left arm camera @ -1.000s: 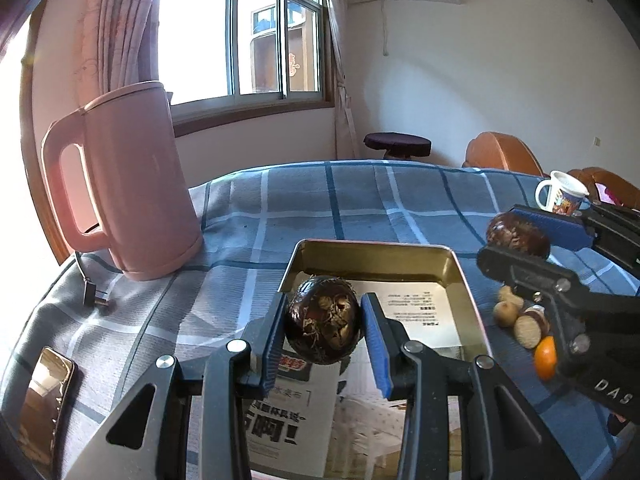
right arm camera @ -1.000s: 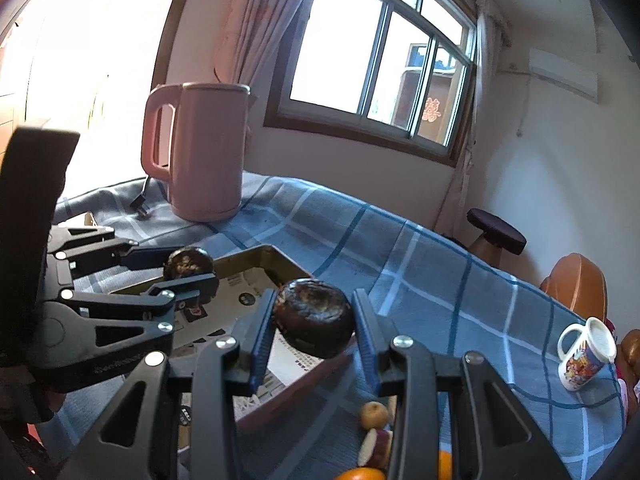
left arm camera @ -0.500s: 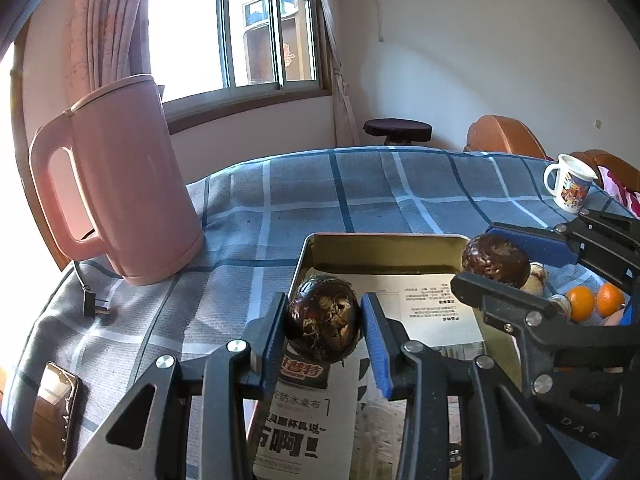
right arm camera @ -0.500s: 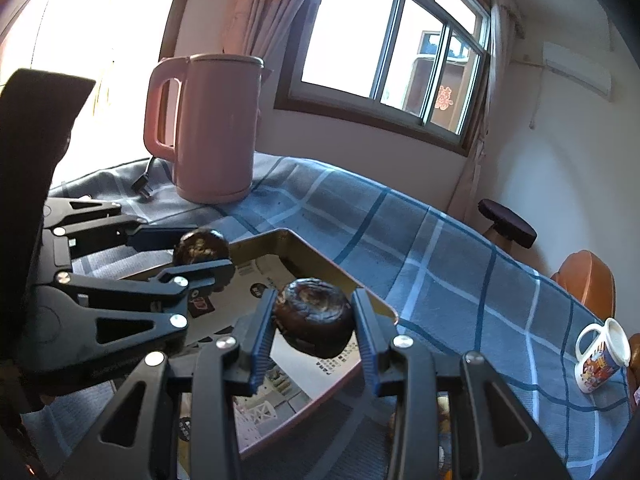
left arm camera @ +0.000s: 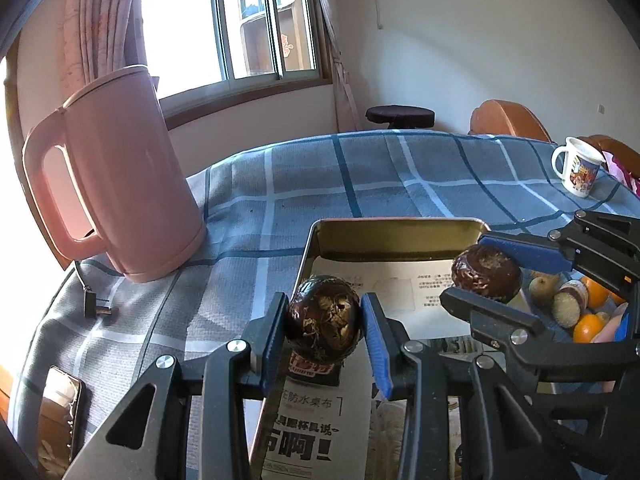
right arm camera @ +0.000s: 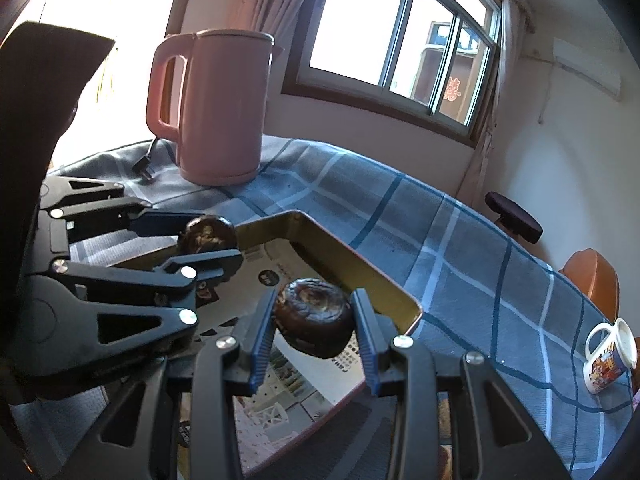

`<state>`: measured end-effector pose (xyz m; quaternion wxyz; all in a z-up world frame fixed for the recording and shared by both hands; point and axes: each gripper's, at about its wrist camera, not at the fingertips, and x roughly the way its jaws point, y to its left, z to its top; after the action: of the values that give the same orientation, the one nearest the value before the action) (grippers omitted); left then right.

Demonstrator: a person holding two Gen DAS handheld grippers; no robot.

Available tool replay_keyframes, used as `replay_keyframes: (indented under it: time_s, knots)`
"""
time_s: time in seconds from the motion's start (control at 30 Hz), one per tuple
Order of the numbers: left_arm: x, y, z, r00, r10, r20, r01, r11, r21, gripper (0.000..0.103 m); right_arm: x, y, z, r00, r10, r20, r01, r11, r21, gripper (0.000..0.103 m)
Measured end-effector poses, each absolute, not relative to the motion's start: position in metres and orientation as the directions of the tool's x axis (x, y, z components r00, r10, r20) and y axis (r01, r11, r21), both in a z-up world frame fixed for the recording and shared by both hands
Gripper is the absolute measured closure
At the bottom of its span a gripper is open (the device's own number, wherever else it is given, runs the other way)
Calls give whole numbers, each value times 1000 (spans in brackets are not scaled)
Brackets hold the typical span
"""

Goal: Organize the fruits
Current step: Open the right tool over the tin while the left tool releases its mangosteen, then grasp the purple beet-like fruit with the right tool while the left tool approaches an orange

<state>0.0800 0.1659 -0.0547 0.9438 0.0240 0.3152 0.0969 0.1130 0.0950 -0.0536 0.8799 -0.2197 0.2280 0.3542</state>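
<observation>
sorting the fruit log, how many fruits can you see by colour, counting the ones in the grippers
dark brown fruit: 2, one in the left gripper, one in the right gripper
orange fruit: 2
tan fruit: 2
total: 6 in view, others may be hidden behind the right gripper

phone [left arm camera: 60, 420]: cut by left edge | oranges [left arm camera: 588, 326]: half-hidden behind right gripper's fingers [left arm camera: 500, 316]

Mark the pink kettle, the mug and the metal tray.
pink kettle [left arm camera: 132, 176], left wrist view, middle of its body.
mug [left arm camera: 580, 170], left wrist view, its printed side.
metal tray [left arm camera: 396, 240], left wrist view, inner face of its far wall.
</observation>
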Motion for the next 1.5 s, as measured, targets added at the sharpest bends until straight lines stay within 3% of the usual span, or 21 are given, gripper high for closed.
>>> replay_keyframes:
  time_s: [0.37, 0.4, 0.47, 0.53, 0.63, 0.87, 1.1, 1.5]
  knots:
    - [81, 167, -60, 766, 227, -601, -183, 974, 134, 63, 120, 101, -66, 620, 514, -593, -731, 653, -199, 61]
    - [81, 167, -60, 764, 230, -602, -186, 973, 137, 63, 119, 101, -66, 626, 510, -590, -727, 656, -204, 59]
    - [78, 169, -58, 764, 242, -599, -201, 970, 136, 62, 118, 99, -64, 651, 498, -573, -708, 671, -222, 39]
    - [74, 173, -56, 769, 231, -596, -206, 972, 111, 55, 120, 93, -60, 652, 505, -566, -703, 682, -202, 31]
    - [63, 175, -48, 789, 237, -567, -230, 969, 86, 35, 117, 85, -53, 649, 522, -553, -705, 687, -179, 28]
    - [35, 153, -33, 849, 164, -502, -187, 982, 6, 32, 90, 32, -31, 721, 504, -475, -652, 725, -221, 16]
    - [23, 104, -33, 877, 59, -476, -81, 996, -25, 32, 64, -61, -27, 811, 402, -425, -521, 827, -212, 13]
    - [27, 36, -47, 859, -28, -511, 50, 998, 30, 31, 58, -99, -68, 789, 358, -498, -484, 863, -147, 14]
